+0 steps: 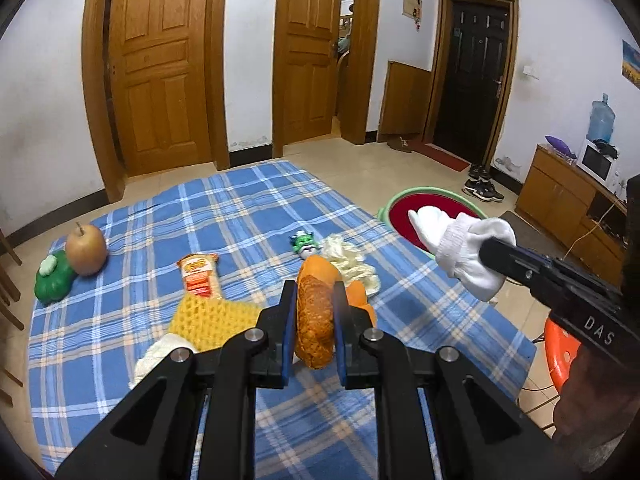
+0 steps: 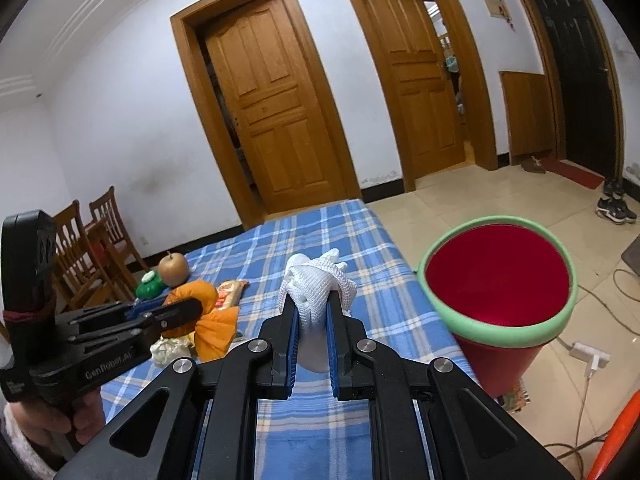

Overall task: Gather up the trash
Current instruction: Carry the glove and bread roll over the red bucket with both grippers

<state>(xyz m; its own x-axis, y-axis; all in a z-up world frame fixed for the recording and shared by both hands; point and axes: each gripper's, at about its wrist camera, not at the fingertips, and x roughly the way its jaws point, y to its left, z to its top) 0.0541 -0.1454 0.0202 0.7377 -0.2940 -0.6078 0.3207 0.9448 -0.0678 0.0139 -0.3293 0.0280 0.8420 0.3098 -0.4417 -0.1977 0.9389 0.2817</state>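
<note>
My left gripper [image 1: 314, 304] is shut on an orange wrapper [image 1: 316, 312] and holds it above the blue checked tablecloth [image 1: 240, 216]; it also shows in the right wrist view [image 2: 200, 300]. My right gripper [image 2: 312, 308] is shut on a white glove [image 2: 318, 288] and holds it above the table, left of the red bin with a green rim [image 2: 496, 276]. The left wrist view shows the glove [image 1: 460, 240] in front of the bin [image 1: 404, 216]. On the cloth lie a snack packet [image 1: 197, 274], a crumpled white wrapper [image 1: 352, 264] and a green-and-white packet [image 1: 304, 242].
An apple [image 1: 86, 250] and a green toy [image 1: 54, 278] sit at the table's far left. A yellow knitted piece [image 1: 208, 316] lies near my left gripper. Wooden chairs [image 2: 92, 248] stand left of the table. An orange stool [image 1: 562, 356] and cables [image 2: 592, 356] are on the floor right.
</note>
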